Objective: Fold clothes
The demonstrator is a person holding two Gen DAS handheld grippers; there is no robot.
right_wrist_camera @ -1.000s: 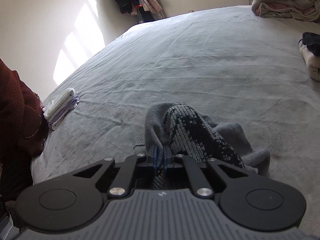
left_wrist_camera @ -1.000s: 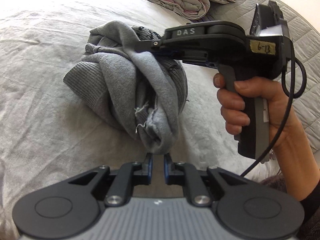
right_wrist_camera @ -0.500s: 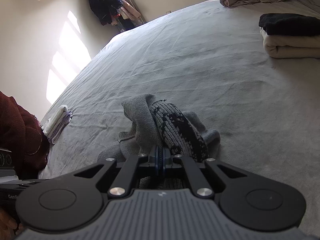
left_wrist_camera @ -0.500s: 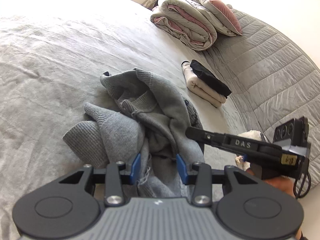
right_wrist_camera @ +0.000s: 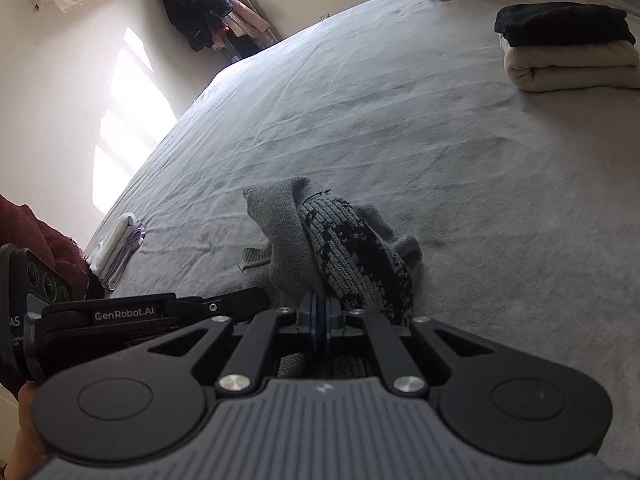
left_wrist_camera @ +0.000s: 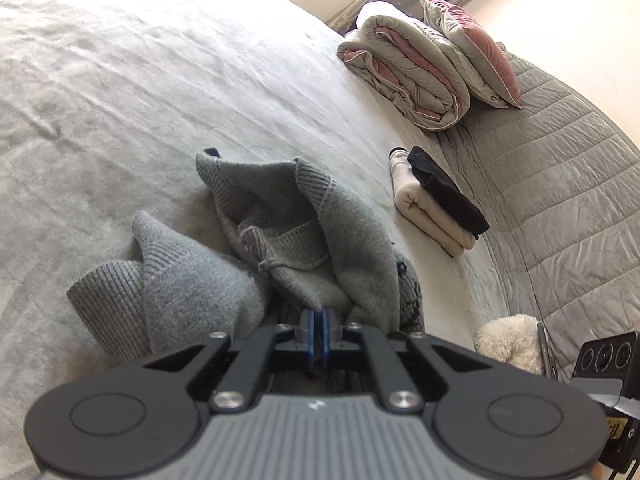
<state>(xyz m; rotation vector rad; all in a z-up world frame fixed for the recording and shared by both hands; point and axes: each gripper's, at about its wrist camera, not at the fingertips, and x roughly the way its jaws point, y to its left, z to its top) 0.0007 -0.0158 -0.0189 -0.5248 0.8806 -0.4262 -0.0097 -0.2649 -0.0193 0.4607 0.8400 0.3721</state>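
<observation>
A crumpled grey knit sweater (left_wrist_camera: 280, 248) lies in a heap on the grey bedsheet (left_wrist_camera: 120, 120). My left gripper (left_wrist_camera: 315, 322) is shut on a fold at the heap's near side, its blue pads pressed together with fabric bunched around them. My right gripper (right_wrist_camera: 319, 314) is shut on the sweater (right_wrist_camera: 288, 240), just beside its dark-patterned knit part (right_wrist_camera: 360, 256). In the right wrist view the left gripper's black body (right_wrist_camera: 128, 316) comes in from the left, close beside the right one. What lies between the pads is hidden.
A folded cream and black stack (left_wrist_camera: 436, 204) (right_wrist_camera: 568, 48) sits to the right of the sweater. A rolled duvet and pillow (left_wrist_camera: 416, 76) lie at the far end by a quilted cover (left_wrist_camera: 560, 200). A small white folded cloth (right_wrist_camera: 120, 248) and a dark red garment (right_wrist_camera: 32, 240) lie at the left.
The sweater hung bunched from the right gripper; it now rests on the bed. The left gripper opened around a fold and then closed on it. The right gripper stayed shut.
</observation>
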